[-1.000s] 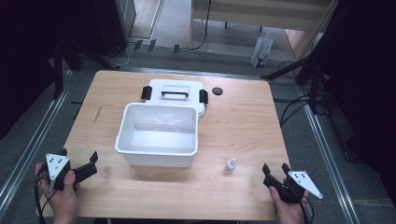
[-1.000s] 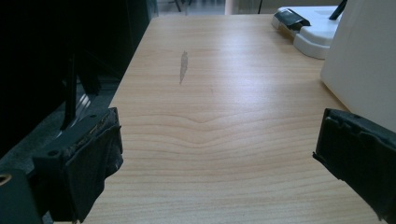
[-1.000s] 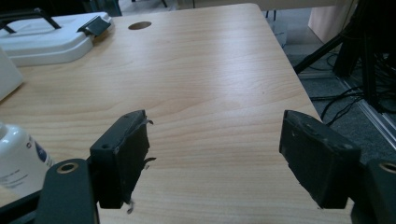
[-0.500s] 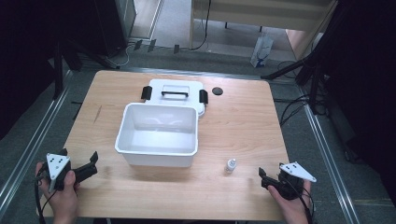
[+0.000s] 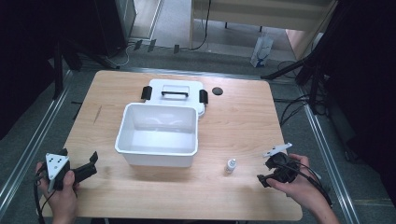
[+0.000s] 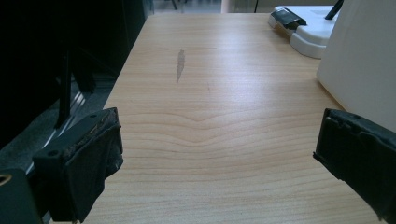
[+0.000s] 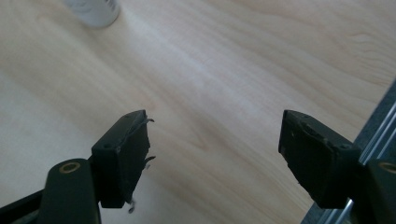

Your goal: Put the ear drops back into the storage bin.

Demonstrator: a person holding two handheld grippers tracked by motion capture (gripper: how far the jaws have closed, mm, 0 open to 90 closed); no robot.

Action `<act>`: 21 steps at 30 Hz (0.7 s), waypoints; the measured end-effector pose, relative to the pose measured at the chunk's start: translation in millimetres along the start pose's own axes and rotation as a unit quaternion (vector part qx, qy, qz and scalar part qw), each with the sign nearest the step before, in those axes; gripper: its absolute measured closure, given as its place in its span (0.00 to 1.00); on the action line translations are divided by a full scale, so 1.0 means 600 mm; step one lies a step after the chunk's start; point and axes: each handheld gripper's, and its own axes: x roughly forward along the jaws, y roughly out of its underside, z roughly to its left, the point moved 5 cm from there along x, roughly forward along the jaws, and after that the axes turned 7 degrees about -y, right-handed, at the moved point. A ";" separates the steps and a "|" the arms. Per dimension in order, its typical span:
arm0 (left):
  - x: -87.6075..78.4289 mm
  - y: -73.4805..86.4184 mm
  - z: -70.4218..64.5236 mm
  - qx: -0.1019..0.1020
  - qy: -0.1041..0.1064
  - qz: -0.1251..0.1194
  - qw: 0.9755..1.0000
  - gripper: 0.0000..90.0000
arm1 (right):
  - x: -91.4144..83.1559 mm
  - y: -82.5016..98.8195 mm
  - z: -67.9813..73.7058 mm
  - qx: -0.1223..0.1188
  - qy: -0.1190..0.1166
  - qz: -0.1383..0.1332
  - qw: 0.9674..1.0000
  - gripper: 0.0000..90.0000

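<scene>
High view: white tub (image 5: 156,135) sits mid-table (image 5: 243,116), its lid (image 5: 174,93) touching it at 12 o'clock, a black disc (image 5: 217,90) just beside the lid at 3 o'clock, and a small bottle (image 5: 230,164) near the tub at 4 o'clock. Left gripper (image 5: 86,164) sits at the table's 8 o'clock, jaws spread wide with nothing between, tub wall beside its right jaw in the left gripper view. Right gripper (image 5: 263,178) at 4 o'clock, tipped over, jaws spread over bare wood, bottle at 10 o'clock in its view
</scene>
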 end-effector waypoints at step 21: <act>0.002 0.001 0.002 -0.009 0.007 0.010 1.000 0.01 | 0.000 -0.113 0.074 -0.149 -0.085 0.094 0.981 0.53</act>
